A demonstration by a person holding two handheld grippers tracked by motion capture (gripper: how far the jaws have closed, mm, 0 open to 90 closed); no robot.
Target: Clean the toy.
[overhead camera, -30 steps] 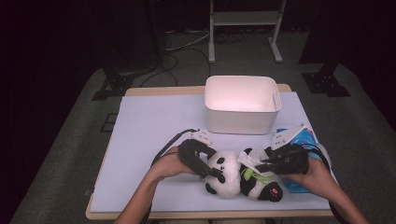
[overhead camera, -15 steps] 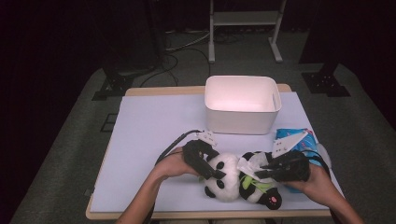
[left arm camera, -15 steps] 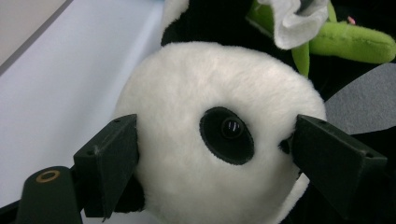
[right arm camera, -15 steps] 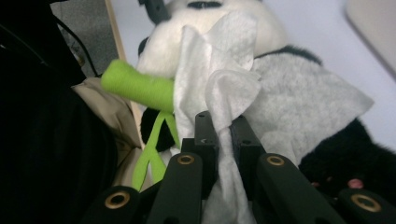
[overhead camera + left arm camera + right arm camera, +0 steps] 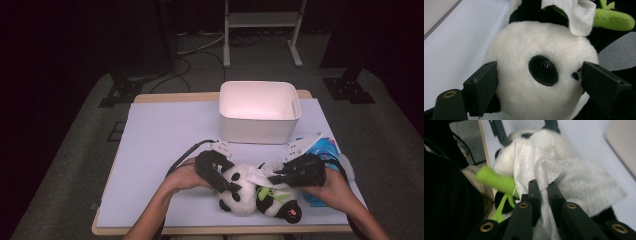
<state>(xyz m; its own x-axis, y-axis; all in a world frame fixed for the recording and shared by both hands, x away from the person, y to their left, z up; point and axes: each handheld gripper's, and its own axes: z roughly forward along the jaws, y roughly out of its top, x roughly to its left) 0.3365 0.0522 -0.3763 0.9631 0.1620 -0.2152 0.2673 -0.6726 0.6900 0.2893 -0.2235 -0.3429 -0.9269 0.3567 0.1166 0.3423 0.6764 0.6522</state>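
Holding two claws, we work on a toy panda (image 5: 250, 192) that lies near the front edge of the counter (image 5: 165, 135). Our left claw (image 5: 220, 181) is wide apart around the panda's round white head (image 5: 541, 75). In the left gripper view, one black jaw sits on each side of the head, and both look pressed against the fur. So this claw is pinching the panda's head. One dark eye patch (image 5: 544, 71) shows right between the jaws.

Our right claw (image 5: 275, 177) is pressed almost together. It pinches a white cloth (image 5: 554, 172). In the right gripper view, the cloth bunches up between the two jaws and spreads out over the panda's body. The cloth touches the panda.

A green bit of plush (image 5: 495, 180), like a stalk with leaves, sticks out from the panda just beside the cloth. A pink paw pad (image 5: 292, 212) shows at the panda's foot end, close to the counter's front edge.

A white bin (image 5: 260, 112) stands behind the panda, farther back on the counter and apart from it. A blue packet (image 5: 325, 150) lies under our right hand (image 5: 332, 187), just beside the panda.
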